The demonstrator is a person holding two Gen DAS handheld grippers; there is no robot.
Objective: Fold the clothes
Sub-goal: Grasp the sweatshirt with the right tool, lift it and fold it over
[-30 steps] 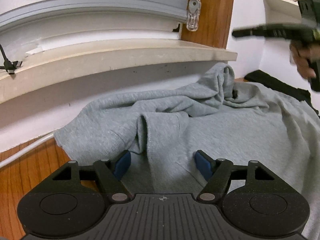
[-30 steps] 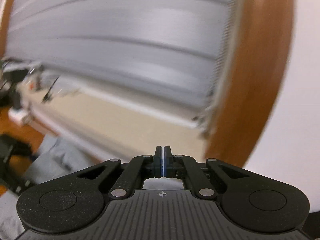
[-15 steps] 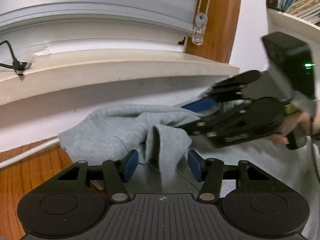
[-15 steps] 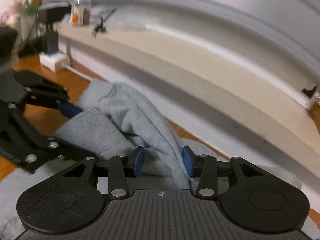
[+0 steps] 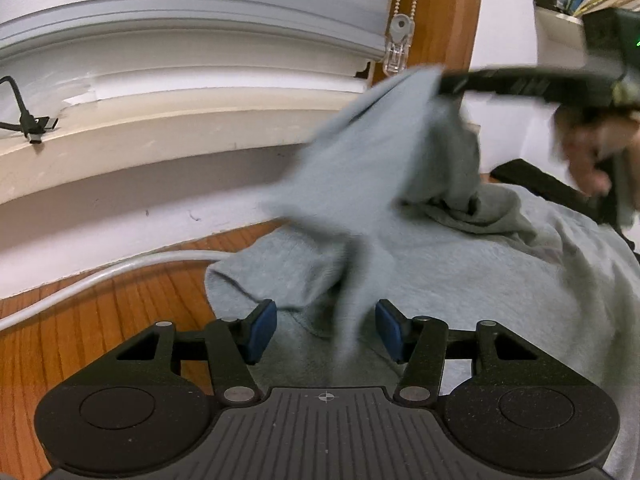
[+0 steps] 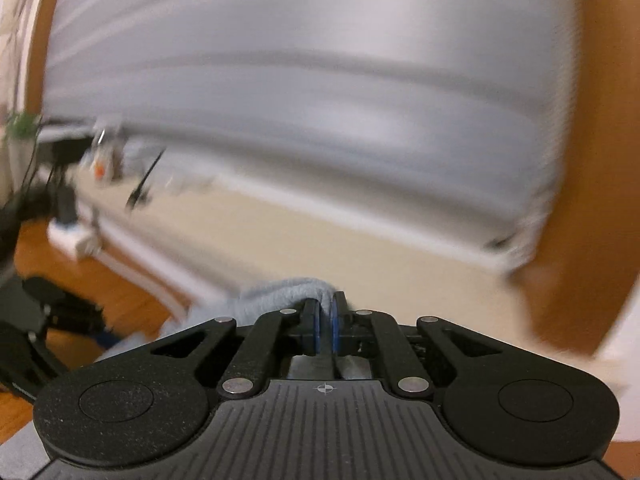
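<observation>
The grey sweatshirt (image 5: 460, 280) lies on the wooden floor (image 5: 100, 312). The right gripper (image 6: 325, 326), jaws pinched on a fold, holds it aloft at two o'clock (blurred). The left gripper (image 5: 326, 330) gapes wide, empty, over the cloth.

**Grey sweatshirt, one part lifted**

A light grey, fleecy sweatshirt (image 5: 460, 280) fills the lower right and centre of the left wrist view, spread in soft folds over a wooden surface. Its near left edge ends in a rounded, rumpled hem at lower centre of the frame. One part of it is raised in a motion-blurred peak toward the upper right, its tip at the top centre-right of the frame, with a thin strip of cloth trailing down to lower centre. A bunched ridge lies at right of centre. In the right wrist view a small grey fold (image 6: 288, 292) sits pinched at lower centre.
</observation>
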